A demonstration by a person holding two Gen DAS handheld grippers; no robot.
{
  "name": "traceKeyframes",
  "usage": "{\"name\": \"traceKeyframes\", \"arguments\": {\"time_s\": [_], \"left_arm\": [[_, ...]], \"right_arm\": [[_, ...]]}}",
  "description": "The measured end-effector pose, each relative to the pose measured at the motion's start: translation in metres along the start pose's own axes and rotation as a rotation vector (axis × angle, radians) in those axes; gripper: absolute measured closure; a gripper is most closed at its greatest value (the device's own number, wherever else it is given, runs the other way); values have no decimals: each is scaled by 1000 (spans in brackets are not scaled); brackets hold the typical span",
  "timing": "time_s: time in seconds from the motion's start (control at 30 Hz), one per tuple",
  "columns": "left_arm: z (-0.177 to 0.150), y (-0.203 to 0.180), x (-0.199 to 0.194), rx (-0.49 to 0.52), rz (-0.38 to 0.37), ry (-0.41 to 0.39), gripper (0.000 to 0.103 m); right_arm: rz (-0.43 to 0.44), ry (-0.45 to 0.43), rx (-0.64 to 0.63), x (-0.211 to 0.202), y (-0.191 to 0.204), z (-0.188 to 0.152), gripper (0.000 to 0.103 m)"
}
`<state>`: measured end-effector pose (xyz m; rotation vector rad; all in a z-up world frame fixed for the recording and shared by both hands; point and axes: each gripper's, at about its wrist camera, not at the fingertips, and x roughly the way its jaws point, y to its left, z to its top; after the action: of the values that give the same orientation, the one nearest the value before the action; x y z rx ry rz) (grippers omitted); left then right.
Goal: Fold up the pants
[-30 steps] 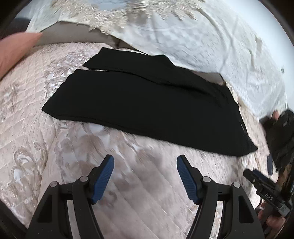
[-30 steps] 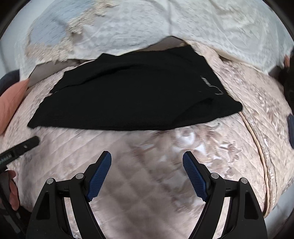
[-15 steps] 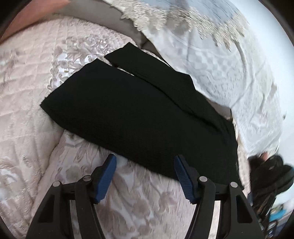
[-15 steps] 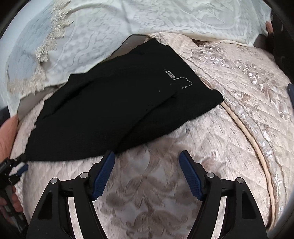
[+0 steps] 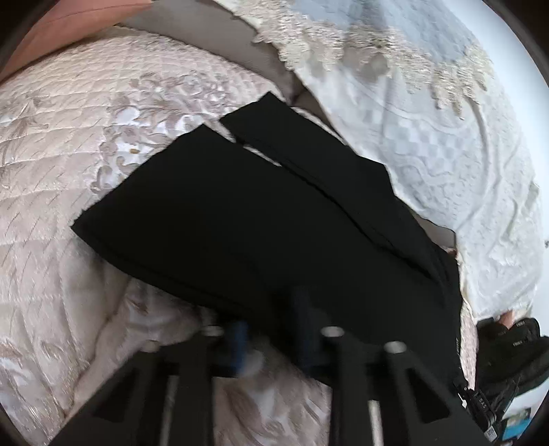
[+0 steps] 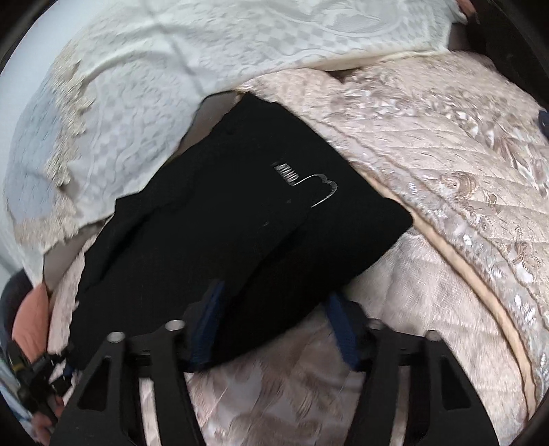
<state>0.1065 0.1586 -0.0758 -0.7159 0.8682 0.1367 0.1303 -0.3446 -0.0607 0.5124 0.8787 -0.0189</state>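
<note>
- The black pants [image 5: 260, 219] lie flat on a bed covered by a quilted, pale pink bedspread [image 5: 61, 144] with a silvery floral pattern; they are doubled lengthwise, one leg stacked over the other
- In the left wrist view the two leg hems sit at the far end of the pants, the upper one offset a little so that both edges show
- In the right wrist view the waist end of the pants [image 6: 240, 223] shows a small silver logo and a thin curved line of stitching
- A white, lace-edged cloth [image 5: 429, 113] lies just beyond the pants, along their far long edge, and a salmon pillow [image 5: 68, 24] sits past the leg hems
- The left tongs [image 5: 271, 329] are at the near long edge of the pants, their blue pads blurred and drawn fairly close together over the fabric edge; whether they have actually pinched the cloth I cannot tell
- The right tongs [image 6: 274, 326] stand spread, with the near edge of the pants' waist end lying between the two blue pads and the cloth not yet pinched
- A black shoe [image 5: 511, 350] shows beyond the waist end of the pants in the left wrist view
</note>
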Motion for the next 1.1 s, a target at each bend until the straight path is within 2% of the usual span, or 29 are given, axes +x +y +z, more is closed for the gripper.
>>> {"name": "traceKeyframes", "arguments": {"time_s": [0.03,0.1,0.17,0.2,0.4,0.67,0.77,0.9,1.0,1.03,1.07,1.1], "left_arm": [[2,3,2,-10,-1,2,94],[4,7,2,-22,-5,6,98],[4,6,-1,-15,-2,0,99],[3,4,-4,-7,3,-5,99],[-1,1,-33,30,-7,-36,99],[-24,4,-75,72,-18,-46,99],[-38,8,-74,107,1,-19,99],[-53,11,-59,140,19,37,99],[-57,9,-60,170,31,25,98],[-57,6,-64,192,44,11,94],[-57,3,-68,212,58,-7,93],[-57,3,-73,225,63,-17,92]], "right_arm": [[4,-2,22,1,-4,2,72],[24,2,66,4,-14,6,89],[56,-3,87,1,-20,8,99],[72,-9,91,-2,-21,8,100],[89,-61,89,-33,-23,6,101],[103,-45,93,-66,-32,-15,101],[92,-41,111,-77,-44,-30,101],[65,-13,161,-72,-62,-44,101],[56,32,154,-63,-70,-49,100],[50,45,153,-62,-71,-48,100],[45,40,145,-64,-69,-47,94],[17,27,121,-69,-66,-46,79]]}}
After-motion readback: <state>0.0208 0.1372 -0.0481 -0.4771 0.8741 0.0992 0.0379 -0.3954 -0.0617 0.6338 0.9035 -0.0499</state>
